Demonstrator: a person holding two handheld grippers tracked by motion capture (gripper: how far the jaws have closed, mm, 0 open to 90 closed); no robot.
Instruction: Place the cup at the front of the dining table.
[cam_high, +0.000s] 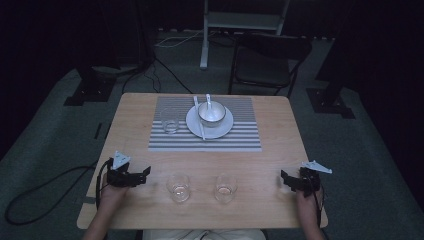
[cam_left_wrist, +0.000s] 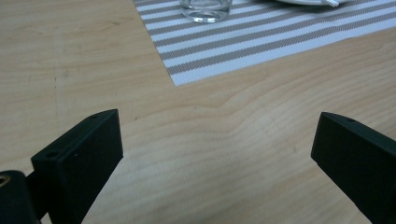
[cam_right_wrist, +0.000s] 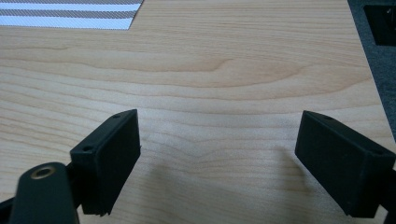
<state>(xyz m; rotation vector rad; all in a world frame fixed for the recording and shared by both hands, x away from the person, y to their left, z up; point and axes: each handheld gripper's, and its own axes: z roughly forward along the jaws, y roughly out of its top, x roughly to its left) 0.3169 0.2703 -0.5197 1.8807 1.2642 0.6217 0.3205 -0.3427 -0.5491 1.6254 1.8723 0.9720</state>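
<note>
where frames crop it, plate (cam_left_wrist: 308, 2) barely shows.

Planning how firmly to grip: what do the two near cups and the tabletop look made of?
Left cup and right cup: clear, glossy, probably glass, since the wood shows through them. Tabletop: pale wood or wood-look laminate, matte, with visible grain.

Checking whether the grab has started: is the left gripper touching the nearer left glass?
Apart. The high view shows bare table between the left gripper and the glass.
</note>
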